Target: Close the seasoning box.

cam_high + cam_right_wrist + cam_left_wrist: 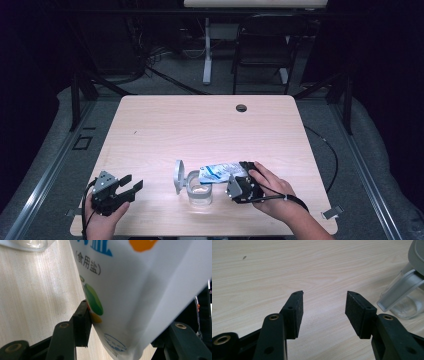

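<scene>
1. The desk (165,125) is pale wood with fine grain lines.
2. The salt bag (140,290) is white, printed with blue characters plus orange and green spots.
3. The jar (199,192) is clear, with a grey rim and a grey lid (178,176) at its 10 o'clock.
4. Both the left hand-held gripper (324,308) and the right hand-held gripper (243,172) are black, with brass-coloured screw rings.
</scene>
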A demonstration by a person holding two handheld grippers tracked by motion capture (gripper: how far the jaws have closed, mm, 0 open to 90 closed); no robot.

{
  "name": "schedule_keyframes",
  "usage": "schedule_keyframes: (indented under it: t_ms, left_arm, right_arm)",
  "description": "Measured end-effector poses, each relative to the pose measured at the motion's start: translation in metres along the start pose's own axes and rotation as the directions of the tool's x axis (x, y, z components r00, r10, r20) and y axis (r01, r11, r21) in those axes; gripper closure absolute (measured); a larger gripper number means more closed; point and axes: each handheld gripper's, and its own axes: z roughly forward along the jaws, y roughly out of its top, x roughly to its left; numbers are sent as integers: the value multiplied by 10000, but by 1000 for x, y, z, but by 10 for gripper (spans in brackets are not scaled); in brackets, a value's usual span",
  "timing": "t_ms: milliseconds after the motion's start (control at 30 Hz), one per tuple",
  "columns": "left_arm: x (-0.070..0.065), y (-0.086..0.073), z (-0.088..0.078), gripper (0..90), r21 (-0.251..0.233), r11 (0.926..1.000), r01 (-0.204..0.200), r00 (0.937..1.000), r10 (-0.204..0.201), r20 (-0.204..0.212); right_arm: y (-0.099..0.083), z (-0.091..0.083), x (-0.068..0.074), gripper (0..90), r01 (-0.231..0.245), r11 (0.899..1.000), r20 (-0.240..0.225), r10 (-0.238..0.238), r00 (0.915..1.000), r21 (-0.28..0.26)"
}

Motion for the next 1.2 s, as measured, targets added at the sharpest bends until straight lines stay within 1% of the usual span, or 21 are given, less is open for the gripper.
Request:
schedule_keyframes:
  t_ms: [133, 167, 433, 500, 567, 667, 800, 833, 900, 1033, 1067, 1100, 1167, 1200]
  left_arm:
    - [0, 0, 0, 490, 77, 10000, 22, 10000, -22, 14]
    - [0, -1, 0, 490, 73, 10000, 29, 10000, -29, 13]
    - [0, -1, -1, 490, -45, 10000, 71, 10000, -71, -18]
    - [0, -1, -1, 490, -21, 10000, 47, 10000, -47, -33]
    - [1, -1, -1, 490, -42, 10000, 54, 10000, -54, -20]
    - [0, -1, -1, 490, -27, 10000, 44, 10000, -44, -12]
    - [0, -2, -1, 490, -47, 10000, 69, 10000, -69, 2]
    - [0, -2, -1, 490, -46, 10000, 62, 10000, -62, 2]
    - [0, -2, -1, 490, -47, 10000, 61, 10000, -61, -1]
    - [1, -2, -1, 490, -18, 10000, 52, 10000, -52, 9]
    - [1, -2, -1, 490, -23, 10000, 55, 10000, -55, 10]
    - [1, -2, -1, 490, -36, 10000, 60, 10000, -60, 14]
    - [1, -2, -1, 489, 9, 10000, 62, 10000, -62, 3]
    - [1, -2, -1, 490, 11, 10000, 70, 10000, -70, 10]
  right_arm:
    - [1, 0, 0, 464, 100, 9999, 38, -100, 9999, -15]
    - [1, 0, -1, 464, 200, 9998, 82, -200, 9998, 1]
    - [2, 0, -1, 464, 389, 9992, 164, -389, 9991, 18]
    - [3, -2, -2, 464, 610, 9980, 212, -614, 9979, 165]
    - [3, -2, -2, 464, 618, 9980, 181, -620, 9979, 139]
    - [4, -1, -2, 466, 784, 9969, 125, -785, 9968, 97]
    - [5, -1, -2, 466, 840, 9964, 16, -840, 9965, 139]
    - [6, -2, -3, 466, 972, 9949, -4, -972, 9953, 261]
    - [6, -2, -2, 466, 938, 9954, -119, -936, 9955, 182]
    - [7, -2, -3, 466, 999, 9947, -170, -995, 9949, 243]
    - [7, -2, -3, 466, 1034, 9942, -185, -1029, 9945, 284]
    - [8, -3, -5, 466, 1205, 9917, -171, -1199, 9926, 445]
    - [8, -2, -5, 466, 1196, 9920, -190, -1189, 9927, 407]
    - [9, -2, -5, 466, 1320, 9905, -173, -1314, 9912, 392]
